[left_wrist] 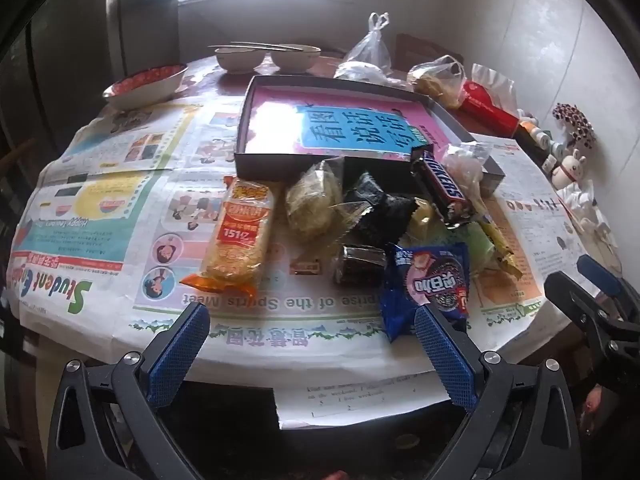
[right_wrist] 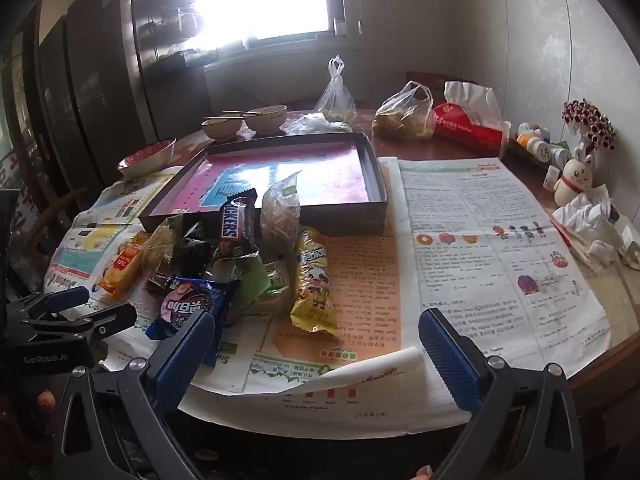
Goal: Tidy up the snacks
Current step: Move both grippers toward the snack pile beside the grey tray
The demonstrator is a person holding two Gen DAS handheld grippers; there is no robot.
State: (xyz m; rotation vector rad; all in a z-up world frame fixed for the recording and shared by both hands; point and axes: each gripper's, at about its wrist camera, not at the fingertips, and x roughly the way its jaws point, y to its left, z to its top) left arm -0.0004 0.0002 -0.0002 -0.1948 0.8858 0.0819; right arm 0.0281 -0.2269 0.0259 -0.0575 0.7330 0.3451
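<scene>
We hold left gripper (left_wrist: 312,354) and right gripper (right_wrist: 318,354) wide apart, empty, above near table edge. Snack pile (left_wrist: 372,216) lies on newspaper (left_wrist: 120,208) before tray (left_wrist: 280,92). Snickers bar (left_wrist: 440,184) leans on tray rim, long axis running tray-to-us.

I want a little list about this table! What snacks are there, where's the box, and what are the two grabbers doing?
Surface: round table covered with newspaper
Box: shallow dark box behind the snacks, nothing inside but its pink and blue lining
Snacks: pile in front of the box, none put away yet
Named snacks: Snickers bar leaning on the box edge; blue Oreo pack nearest; orange pack lying apart; yellow pack
Left gripper: jaws wide open, holding nothing
Right gripper: jaws wide open, holding nothing
</scene>
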